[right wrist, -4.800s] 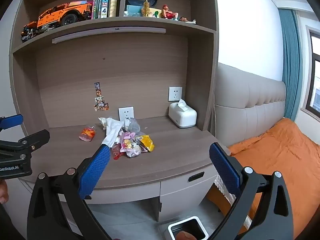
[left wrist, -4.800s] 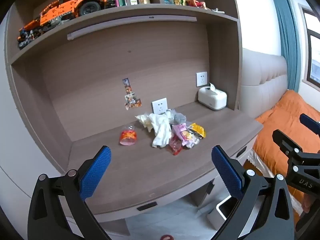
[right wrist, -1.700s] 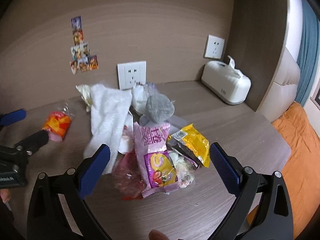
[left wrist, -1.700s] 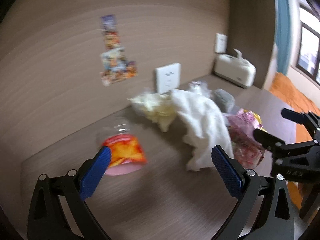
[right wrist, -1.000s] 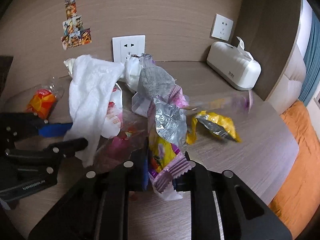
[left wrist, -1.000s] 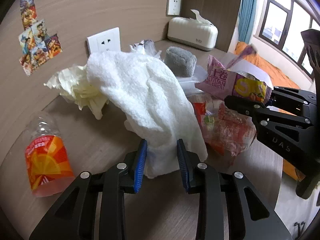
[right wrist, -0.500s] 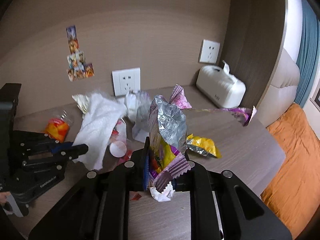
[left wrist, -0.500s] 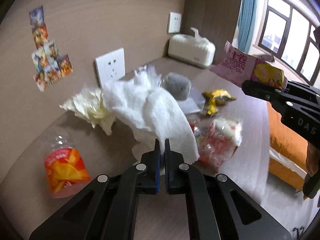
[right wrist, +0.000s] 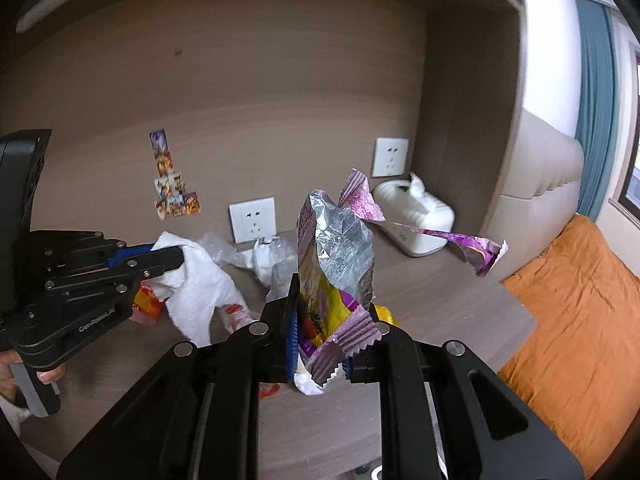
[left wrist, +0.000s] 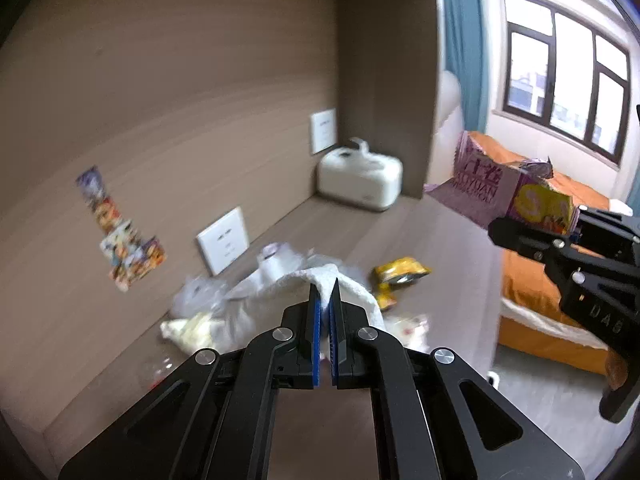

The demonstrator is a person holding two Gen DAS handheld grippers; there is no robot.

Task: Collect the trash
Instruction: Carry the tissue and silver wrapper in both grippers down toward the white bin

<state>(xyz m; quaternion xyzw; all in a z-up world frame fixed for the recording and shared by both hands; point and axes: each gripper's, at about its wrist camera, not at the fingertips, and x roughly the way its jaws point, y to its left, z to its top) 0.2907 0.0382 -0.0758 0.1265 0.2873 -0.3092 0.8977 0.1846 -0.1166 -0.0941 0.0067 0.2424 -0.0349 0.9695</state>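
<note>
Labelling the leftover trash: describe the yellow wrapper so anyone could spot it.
On the brown wooden desk, look right of the white towel pinched in the left gripper. The crumpled yellow foil wrapper lies flat there, the only yellow, shiny piece among white scraps.

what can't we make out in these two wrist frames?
- Orange-labelled bottle: right wrist view, mostly hidden behind the left gripper.
- White towel: left wrist view, blurred, lower part hidden by the fingers.
- Yellow wrapper: right wrist view, nearly all behind the purple snack bag.
</note>
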